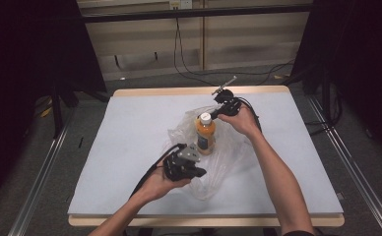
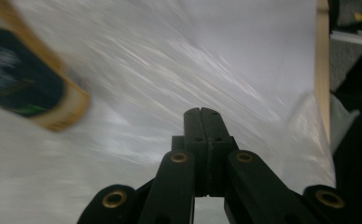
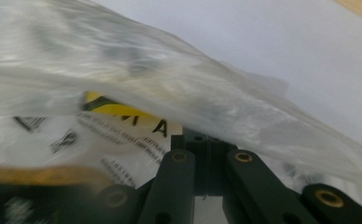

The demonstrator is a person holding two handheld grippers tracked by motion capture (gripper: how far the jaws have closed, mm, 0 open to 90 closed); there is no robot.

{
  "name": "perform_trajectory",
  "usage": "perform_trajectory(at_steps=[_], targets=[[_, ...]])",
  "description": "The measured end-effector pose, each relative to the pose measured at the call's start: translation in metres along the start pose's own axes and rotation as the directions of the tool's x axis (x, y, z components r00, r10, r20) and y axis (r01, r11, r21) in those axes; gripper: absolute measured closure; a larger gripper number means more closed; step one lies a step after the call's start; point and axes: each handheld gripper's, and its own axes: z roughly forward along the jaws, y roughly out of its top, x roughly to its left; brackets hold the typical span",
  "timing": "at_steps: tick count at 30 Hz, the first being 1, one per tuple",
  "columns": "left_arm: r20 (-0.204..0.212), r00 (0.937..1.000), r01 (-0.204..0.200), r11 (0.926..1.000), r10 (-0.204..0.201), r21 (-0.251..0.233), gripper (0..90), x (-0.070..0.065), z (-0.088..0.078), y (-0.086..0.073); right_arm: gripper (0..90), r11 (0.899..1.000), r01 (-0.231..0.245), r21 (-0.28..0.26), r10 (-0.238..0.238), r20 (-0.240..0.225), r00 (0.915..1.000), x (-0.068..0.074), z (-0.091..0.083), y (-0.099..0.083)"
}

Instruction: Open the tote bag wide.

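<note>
We are holding the left gripper (image 2: 201,112) with its jaws pressed together, seemingly pinching the clear plastic bag (image 1: 218,162); the right gripper (image 1: 217,114) is clamping the bag's film too. The orange bottle (image 1: 205,133) is standing upright inside the bag, at two o'clock from the left gripper, mid-table (image 1: 130,128).

bottle (image 1: 206,133) upright in bag (image 1: 228,158), on table (image 1: 130,128)

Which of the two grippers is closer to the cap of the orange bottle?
The right gripper, at the far side of the clear plastic bag, sits beside the orange bottle's white cap. The left gripper is lower down, nearer the bottle's base.
</note>
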Motion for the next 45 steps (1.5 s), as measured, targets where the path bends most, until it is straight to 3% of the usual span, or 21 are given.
perform_trajectory(at_steps=[6, 8, 9, 10, 12, 13, 14, 16, 17, 18, 20, 23, 24, 25, 28, 29, 34, 37, 39, 40, 45], targets=[[-0.071, 0.9946, 0.073, 0.9967, -0.076, -0.034, 90.0, 0.036, -0.005, 0.0, 90.0, 0.998, 0.031, -0.055, -0.033, -0.033, 0.9989, 0.005, -0.025, -0.019], [-0.128, 0.9872, 0.095, 0.9955, -0.094, 0.0, 90.0, 0.048, 0.003, -0.006, 90.0, 0.998, 0.032, -0.052, -0.034, -0.049, 0.9982, 0.009, -0.027, -0.031], [-0.141, 0.9862, 0.094, 0.9946, -0.087, 0.043, 90.0, 0.055, 0.009, -0.01, 90.0, 0.998, 0.036, -0.042, -0.038, -0.049, 0.9981, 0.011, -0.025, -0.037], [-0.153, 0.98, 0.135, 0.9897, -0.127, 0.047, 90.0, 0.067, 0.019, -0.019, 90.0, 0.999, 0.033, -0.016, -0.034, -0.058, 0.9977, 0.017, -0.019, -0.05], [-0.162, 0.9778, 0.144, 0.9875, -0.133, 0.063, 90.0, 0.073, 0.022, -0.024, 90.0, 0.999, 0.04, 0.01, -0.039, -0.058, 0.9975, 0.019, -0.016, -0.056], [-0.176, 0.9715, 0.17, 0.9842, -0.159, 0.049, 90.0, 0.077, 0.026, -0.029, 90.0, 0.999, 0.047, 0.021, -0.046, -0.052, 0.9976, 0.021, -0.013, -0.062], [-0.176, 0.9712, 0.173, 0.9831, -0.16, 0.059, 90.0, 0.083, 0.027, -0.034, 90.0, 0.999, 0.046, 0.028, -0.044, -0.057, 0.9974, 0.022, -0.009, -0.068], [-0.207, 0.9584, 0.212, 0.9756, -0.197, 0.056, 90.0, 0.091, 0.028, -0.043, 90.0, 0.998, 0.036, 0.042, -0.034, -0.05, 0.9982, 0.02, -0.005, -0.079], [-0.209, 0.9582, 0.214, 0.974, -0.195, 0.074, 90.0, 0.096, 0.027, -0.048, 90.0, 0.999, 0.03, 0.035, -0.028, -0.056, 0.998, 0.019, -0.004, -0.084], [-0.199, 0.9501, 0.251, 0.9675, -0.24, 0.031, 90.0, 0.099, 0.026, -0.053, 90.0, 0.999, 0.029, 0.03, -0.027, -0.063, 0.9976, 0.018, -0.003, -0.088], [-0.211, 0.9408, 0.274, 0.9617, -0.265, 0.014, 90.0, 0.104, 0.021, -0.059, 90.0, 1.0, 0.023, -0.015, -0.024, -0.08, 0.9965, 0.014, -0.005, -0.098], [-0.215, 0.9386, 0.278, 0.9604, -0.27, 0.01, 90.0, 0.105, 0.016, -0.065, 90.0, 0.999, 0.018, -0.031, -0.02, -0.074, 0.997, 0.012, -0.008, -0.104], [-0.223, 0.9315, 0.294, 0.9558, -0.288, -0.004, 90.0, 0.103, 0.015, -0.066, 90.0, 0.999, 0.009, -0.034, -0.012, -0.079, 0.9968, 0.01, -0.01, -0.108], [-0.222, 0.9415, 0.269, 0.9623, -0.253, 0.042, 90.0, 0.102, 0.007, -0.07, 90.0, 1.0, 0.005, -0.025, -0.007, -0.062, 0.998, 0.008, -0.016, -0.113], [-0.248, 0.9335, 0.272, 0.9621, -0.259, 0.02, 90.0, 0.097, 0.004, -0.075, 90.0, 1.0, -0.002, -0.015, 0.002, -0.043, 0.9991, 0.008, -0.022, -0.118], [-0.247, 0.9419, 0.25, 0.966, -0.228, 0.065, 90.0, 0.098, -0.001, -0.077, 90.0, 1.0, -0.004, -0.009, 0.004, -0.03, 0.9995, 0.008, -0.024, -0.12], [-0.231, 0.9318, 0.291, 0.9566, -0.28, 0.016, 90.0, 0.1, 0.001, -0.079, 90.0, 0.999, -0.02, -0.029, 0.02, -0.013, 0.9997, 0.011, -0.022, -0.12], [-0.222, 0.9391, 0.273, 0.962, -0.262, 0.018, 90.0, 0.103, 0.004, -0.077, 90.0, 0.999, -0.015, -0.041, 0.015, -0.004, 0.9999, 0.013, -0.018, -0.117], [-0.202, 0.9337, 0.297, 0.9546, -0.296, -0.027, 90.0, 0.102, 0.009, -0.076, 90.0, 0.999, -0.013, -0.052, 0.014, 0.014, 0.9998, 0.015, -0.016, -0.115], [-0.167, 0.941, 0.293, 0.9555, -0.295, -0.034, 90.0, 0.101, 0.007, -0.075, 90.0, 0.998, -0.021, -0.064, 0.022, 0.017, 0.9996, 0.015, -0.016, -0.116], [-0.164, 0.9406, 0.286, 0.9539, -0.297, -0.092, 90.0, 0.095, -0.004, -0.072, 90.0, 0.992, -0.049, -0.113, 0.049, 0.0, 0.9988, 0.017, -0.02, -0.116]])
